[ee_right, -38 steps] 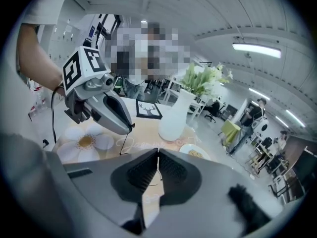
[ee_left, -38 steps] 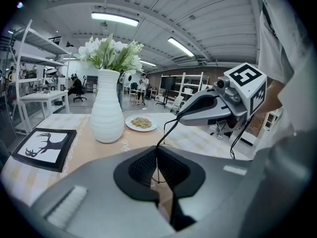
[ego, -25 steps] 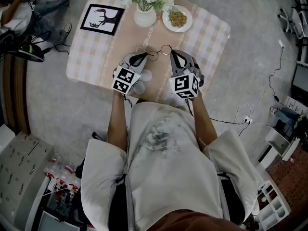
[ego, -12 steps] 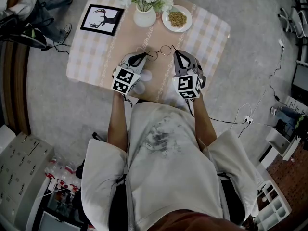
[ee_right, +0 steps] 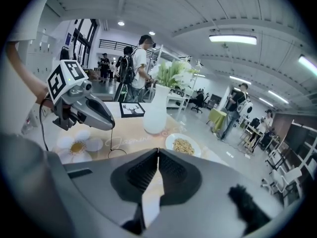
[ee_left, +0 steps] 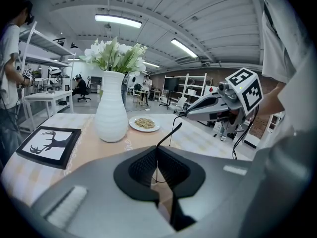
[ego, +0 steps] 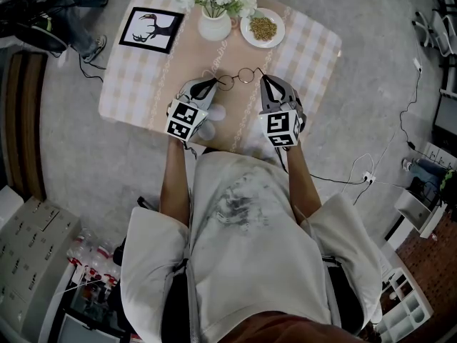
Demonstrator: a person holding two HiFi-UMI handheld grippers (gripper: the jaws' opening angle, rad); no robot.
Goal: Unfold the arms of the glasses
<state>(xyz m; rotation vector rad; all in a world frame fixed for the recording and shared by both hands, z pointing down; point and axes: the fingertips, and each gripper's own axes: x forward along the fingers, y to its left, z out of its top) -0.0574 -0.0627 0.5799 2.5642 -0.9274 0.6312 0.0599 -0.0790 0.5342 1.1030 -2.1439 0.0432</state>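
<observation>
Thin round wire glasses (ego: 239, 76) are held just above the checked table (ego: 314, 48), between the two grippers. My left gripper (ego: 214, 83) is shut on the frame's left end. In the left gripper view a thin wire runs between its pads (ee_left: 157, 150), and one dark-tipped arm (ee_left: 173, 131) slants up toward the right gripper (ee_left: 175, 114). My right gripper (ego: 263, 79) sits at the glasses' right end with its jaws shut. In the right gripper view nothing shows between its pads (ee_right: 158, 151). A lens loop (ee_right: 117, 152) hangs below the left gripper (ee_right: 113, 127).
A white vase of flowers (ego: 216, 23), a plate of grains (ego: 263, 27) and a framed deer picture (ego: 151, 28) stand at the table's far side. Cables lie on the floor to the right. People stand in the room behind the table.
My right gripper has shifted slightly to the right and rolled a little. The left gripper and the glasses' lenses stay where they were.
</observation>
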